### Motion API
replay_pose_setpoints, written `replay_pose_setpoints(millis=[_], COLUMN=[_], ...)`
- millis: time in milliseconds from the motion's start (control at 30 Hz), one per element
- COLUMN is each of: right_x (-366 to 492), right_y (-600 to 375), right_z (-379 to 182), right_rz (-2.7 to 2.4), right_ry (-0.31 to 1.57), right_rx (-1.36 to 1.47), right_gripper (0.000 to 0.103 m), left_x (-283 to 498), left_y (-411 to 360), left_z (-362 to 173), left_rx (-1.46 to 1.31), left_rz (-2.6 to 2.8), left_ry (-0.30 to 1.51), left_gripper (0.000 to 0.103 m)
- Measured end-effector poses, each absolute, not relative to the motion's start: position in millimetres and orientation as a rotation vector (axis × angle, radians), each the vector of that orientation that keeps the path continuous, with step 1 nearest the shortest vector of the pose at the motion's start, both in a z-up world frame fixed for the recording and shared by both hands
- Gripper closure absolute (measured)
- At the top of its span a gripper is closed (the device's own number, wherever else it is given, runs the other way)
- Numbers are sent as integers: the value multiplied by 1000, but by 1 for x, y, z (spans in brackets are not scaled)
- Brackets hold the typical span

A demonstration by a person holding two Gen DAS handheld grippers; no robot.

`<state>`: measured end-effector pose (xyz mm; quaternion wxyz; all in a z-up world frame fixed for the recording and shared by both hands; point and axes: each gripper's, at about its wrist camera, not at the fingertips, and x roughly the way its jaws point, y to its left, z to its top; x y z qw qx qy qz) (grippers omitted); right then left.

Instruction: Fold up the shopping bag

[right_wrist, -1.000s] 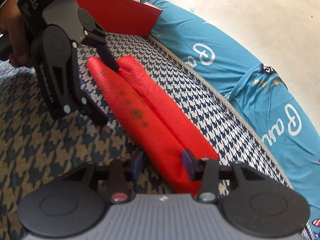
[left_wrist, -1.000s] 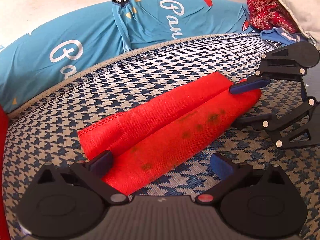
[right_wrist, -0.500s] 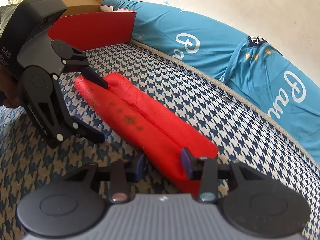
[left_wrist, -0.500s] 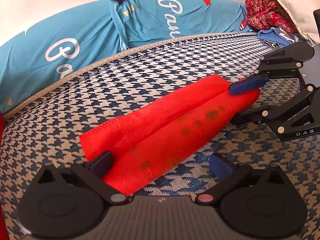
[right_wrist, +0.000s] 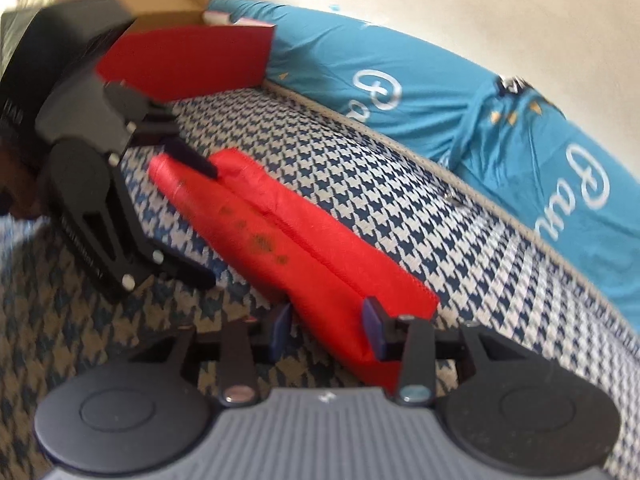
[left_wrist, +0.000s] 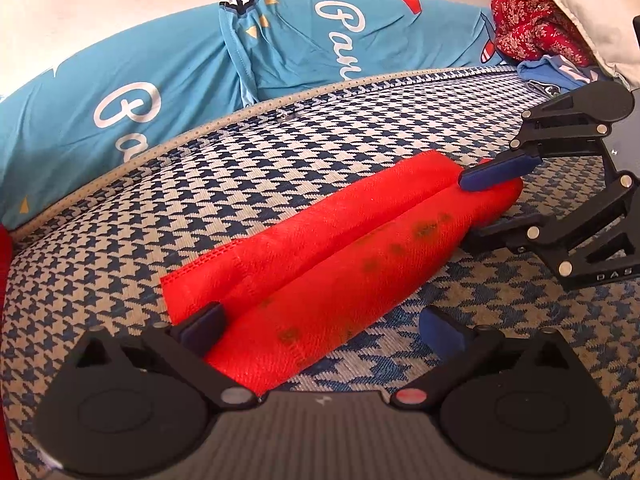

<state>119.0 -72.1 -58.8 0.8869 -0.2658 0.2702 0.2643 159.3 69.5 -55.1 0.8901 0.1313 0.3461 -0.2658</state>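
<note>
Two ends: red shopping bag (left_wrist: pixel 340 264), a narrow folded strip mid-frame on the houndstooth bed (left_wrist: pixel 280 148).
Left gripper (left_wrist: pixel 320 326): jaws apart, straddling the near end.
Right gripper (right_wrist: pixel 326 330): jaws apart around its end; blurred, contact unclear.
Doing it well: pinch all layers squarely, keep edges aligned.

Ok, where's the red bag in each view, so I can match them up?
Left wrist: bag runs from bottom centre up to the right, far end at the right gripper.
Right wrist: bag runs from bottom centre up to the left.
Shared landmark: blue cloth behind.
</note>
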Motion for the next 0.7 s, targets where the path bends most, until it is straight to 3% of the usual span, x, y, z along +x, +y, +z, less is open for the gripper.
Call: replay_pose_setpoints(millis=[233,467,700], right_x=[123,140,139], right_y=[-66,-80,-83], right_z=[-65,-52,-49], right_rz=[538,538,557], right_ry=[543,627,665], right_rx=[-573,-363,-341], right_gripper=[59,62,64], left_x=[171,181,168], left_y=[68,78,79], left_z=[-57,-56,-55], left_rx=[254,116,102], left_rz=[-570,-587,-584], left_ry=[708,749,775], left_gripper=[1,6,7])
